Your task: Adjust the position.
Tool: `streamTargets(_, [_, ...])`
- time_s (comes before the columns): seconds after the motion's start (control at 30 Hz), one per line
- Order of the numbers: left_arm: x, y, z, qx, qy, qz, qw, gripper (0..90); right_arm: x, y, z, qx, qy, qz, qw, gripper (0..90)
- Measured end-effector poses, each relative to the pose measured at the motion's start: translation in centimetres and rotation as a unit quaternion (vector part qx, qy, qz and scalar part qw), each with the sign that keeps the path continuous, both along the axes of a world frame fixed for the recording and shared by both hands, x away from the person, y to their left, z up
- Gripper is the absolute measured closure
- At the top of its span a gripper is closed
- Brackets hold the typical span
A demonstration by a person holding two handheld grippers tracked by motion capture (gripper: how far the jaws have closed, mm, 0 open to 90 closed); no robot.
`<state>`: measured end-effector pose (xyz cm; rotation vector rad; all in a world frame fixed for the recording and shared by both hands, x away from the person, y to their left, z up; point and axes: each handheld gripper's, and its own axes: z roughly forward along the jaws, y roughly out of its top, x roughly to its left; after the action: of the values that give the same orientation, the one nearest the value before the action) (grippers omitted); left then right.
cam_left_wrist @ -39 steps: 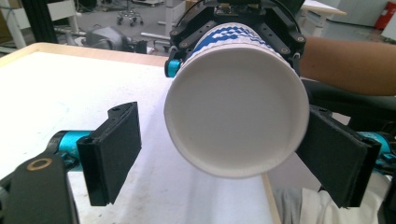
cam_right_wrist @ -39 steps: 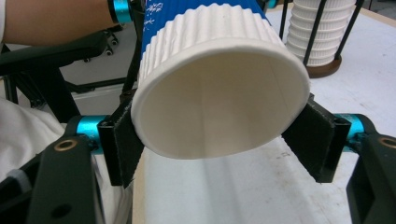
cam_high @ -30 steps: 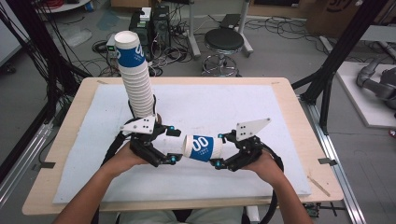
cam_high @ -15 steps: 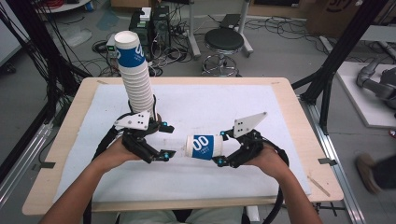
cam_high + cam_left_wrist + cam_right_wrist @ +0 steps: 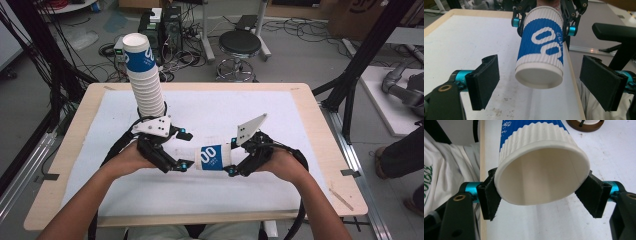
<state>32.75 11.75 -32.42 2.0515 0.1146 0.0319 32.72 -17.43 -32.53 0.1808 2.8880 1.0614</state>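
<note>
Two hand-held black grippers meet near the middle of the white-covered wooden table, one in each of the person's hands. The right gripper pinches a ribbed white paper cup with a blue printed band close to its open rim, one jaw pressed against each side of the wall; in the right gripper view the cup's mouth faces the camera and its cream interior shows bare. The cup lies roughly on its side above the tabletop, its closed base turned toward the left gripper.

That left gripper stands spread wide, its jaws apart and touching nothing. In the left gripper view the cup's base hangs between the two black pads, clear of both, while the right gripper clamps the far end of the cup.

Behind the left hand, a tall stack of the same white-and-blue paper cups rises from the table's far left part, leaning slightly. A round dark brown base shows at the top edge of the right gripper view. Beyond the table sit a black round stool and tangled cables on the grey floor.
</note>
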Motion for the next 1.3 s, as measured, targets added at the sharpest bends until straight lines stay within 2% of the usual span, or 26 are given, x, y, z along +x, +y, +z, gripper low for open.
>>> streamTargets(0.17, [0.2, -1.3, 0.1, 0.027, 0.004, -0.012, 0.9996, 16.3, 0.1, 0.8, 0.3, -0.028, -0.002, 0.006, 0.9996, 26.9])
streamTargets(0.37, [0.3, -2.7, 0.2, 0.072, -0.004, -0.023, 0.9971, 16.4, 0.2, 1.5, 0.8, -0.055, -0.005, 0.012, 0.9984, 26.9])
streamTargets(0.57, [0.5, -4.0, 0.2, 0.092, 0.0, -0.034, 0.9952, 16.8, 0.4, 2.3, 1.1, -0.074, -0.013, 0.023, 0.9969, 26.9])
streamTargets(0.77, [0.7, -4.7, -0.4, 0.114, 0.008, -0.036, 0.9928, 17.3, 0.2, 2.8, 1.2, -0.104, -0.01, 0.02, 0.9943, 26.9])
streamTargets(0.93, [0.8, -5.2, -0.6, 0.127, 0.012, -0.04, 0.991, 18.6, 0.2, 3.2, 1.4, -0.116, -0.012, 0.024, 0.9929, 26.9])
streamTargets(1.03, [0.9, -5.5, -0.7, 0.137, 0.016, -0.043, 0.9895, 20.6, 0.2, 3.6, 1.4, -0.127, -0.014, 0.028, 0.9915, 26.8])
streamTargets(1.2, [1.0, -6.5, -0.8, 0.168, 0.015, -0.056, 0.9841, 24.3, 0.0, 4.1, 1.2, -0.145, -0.018, 0.034, 0.9887, 26.8])
streamTargets(1.3, [1.1, -6.8, -0.9, 0.178, 0.019, -0.06, 0.9819, 28.0, -0.2, 4.4, 1.2, -0.157, -0.022, 0.035, 0.9868, 26.8])
